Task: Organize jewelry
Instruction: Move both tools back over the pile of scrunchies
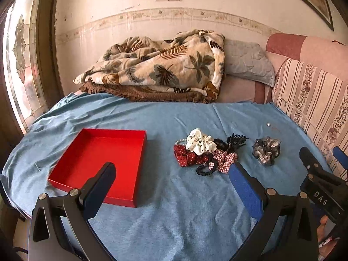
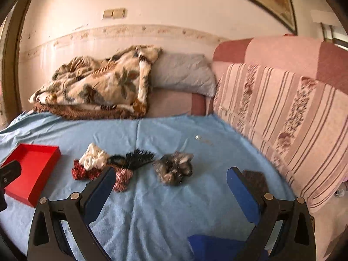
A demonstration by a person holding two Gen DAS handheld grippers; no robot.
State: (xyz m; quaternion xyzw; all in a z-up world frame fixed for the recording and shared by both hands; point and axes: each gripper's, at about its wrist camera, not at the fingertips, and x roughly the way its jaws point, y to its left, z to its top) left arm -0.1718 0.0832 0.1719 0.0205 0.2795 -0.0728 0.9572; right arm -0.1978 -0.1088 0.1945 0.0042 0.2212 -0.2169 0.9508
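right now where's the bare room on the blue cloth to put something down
Free: the strip between the red tray and the hair-tie pile; the near cloth between the open left gripper fingers; the far cloth before the leaf blanket. The tray is empty. Crowded: the pile, with the grey scrunchie just right of it.

One red tray, one grey scrunchie, one white scrunchie.
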